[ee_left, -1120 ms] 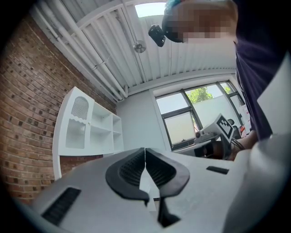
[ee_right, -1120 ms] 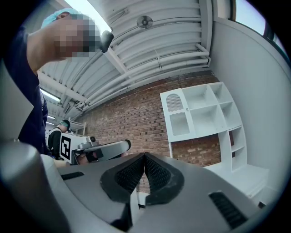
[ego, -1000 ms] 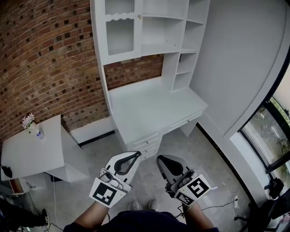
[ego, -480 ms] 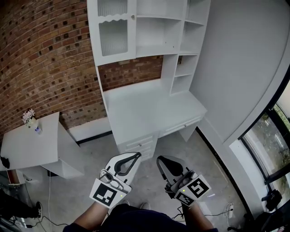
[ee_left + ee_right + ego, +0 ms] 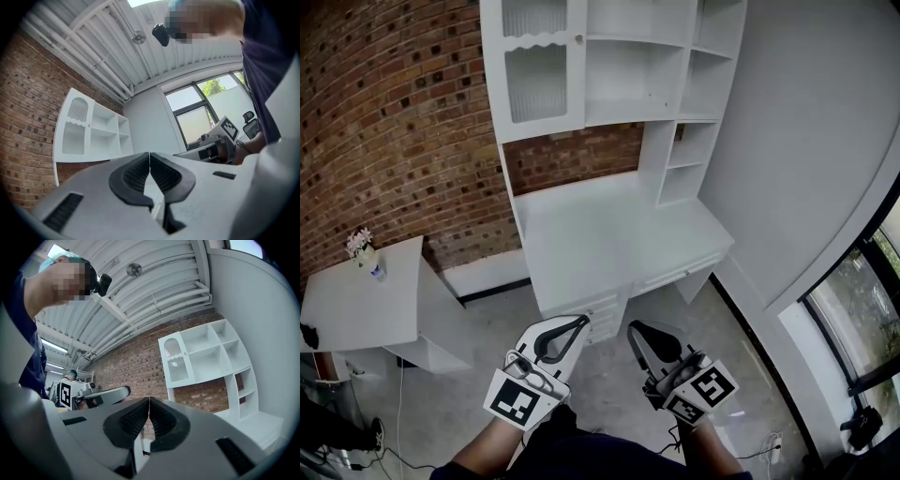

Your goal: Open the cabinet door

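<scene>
The white cabinet door (image 5: 536, 70), with ribbed glass and a small knob (image 5: 578, 39), is closed at the upper left of the desk hutch. It also shows far off in the left gripper view (image 5: 75, 131) and the right gripper view (image 5: 177, 366). My left gripper (image 5: 584, 321) and right gripper (image 5: 632, 327) are held side by side low over the floor, in front of the desk and well short of the door. Both are shut with nothing between their jaws, the tips meeting in the left gripper (image 5: 149, 154) and in the right gripper (image 5: 149, 399).
The white desk (image 5: 609, 234) with drawers (image 5: 602, 307) stands against a brick wall (image 5: 394, 122). Open shelves (image 5: 637, 66) fill the hutch to the right of the door. A small white side table (image 5: 356, 314) with a flower vase (image 5: 366, 253) is at left. Cables (image 5: 773, 441) lie on the floor at right, by a window.
The person has stepped a little closer to the desk, carrying both grippers forward together. The hutch has shifted slightly right in the head view. Both grippers stay shut.
</scene>
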Available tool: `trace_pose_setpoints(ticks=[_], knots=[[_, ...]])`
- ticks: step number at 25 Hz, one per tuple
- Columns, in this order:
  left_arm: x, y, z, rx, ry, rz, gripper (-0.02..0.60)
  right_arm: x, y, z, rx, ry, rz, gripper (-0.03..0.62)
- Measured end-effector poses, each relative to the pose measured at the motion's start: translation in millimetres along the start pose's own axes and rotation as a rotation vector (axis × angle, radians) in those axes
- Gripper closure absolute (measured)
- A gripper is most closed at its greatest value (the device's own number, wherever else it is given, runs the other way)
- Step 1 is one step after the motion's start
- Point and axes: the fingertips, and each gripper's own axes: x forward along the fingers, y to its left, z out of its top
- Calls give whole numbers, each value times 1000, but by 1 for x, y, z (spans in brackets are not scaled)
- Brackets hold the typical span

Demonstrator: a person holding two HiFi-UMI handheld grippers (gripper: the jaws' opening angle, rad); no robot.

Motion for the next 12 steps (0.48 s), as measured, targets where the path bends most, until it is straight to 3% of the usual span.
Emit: trace_pose_setpoints(ticks=[12], knots=[[54,127,-39,-3,-30,-14,572,121,-66,-4,-50,14,-31,566]])
